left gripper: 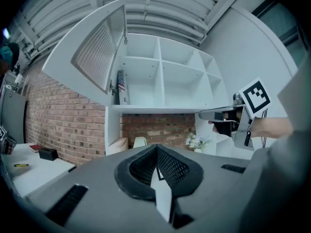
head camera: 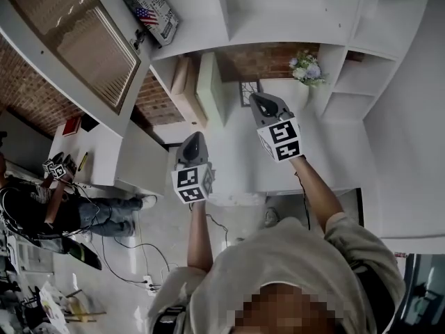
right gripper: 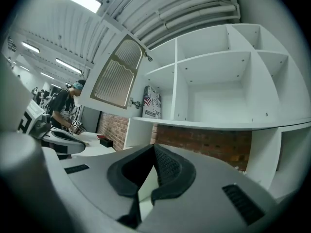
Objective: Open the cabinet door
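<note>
The white wall cabinet [head camera: 292, 12] has its door [head camera: 83, 40], a white frame round a ribbed panel, swung wide open to the left. The left gripper view shows the door [left gripper: 95, 57] open beside the bare compartments [left gripper: 165, 81]; the door [right gripper: 114, 72] also appears in the right gripper view. My left gripper [head camera: 194, 139] is held in the air short of the cabinet, jaws together and empty [left gripper: 156, 148]. My right gripper [head camera: 263, 101] is a little further forward and to the right, also shut on nothing [right gripper: 153, 147]. Neither touches the door or the cabinet.
A box with a flag print [head camera: 151, 4] stands in the leftmost compartment. A flower bunch [head camera: 306, 67] sits on the counter under the cabinet, against a brick wall [left gripper: 58, 125]. A person [head camera: 42, 207] works at a white desk [head camera: 83, 152] to the left. Cables lie on the floor [head camera: 153, 256].
</note>
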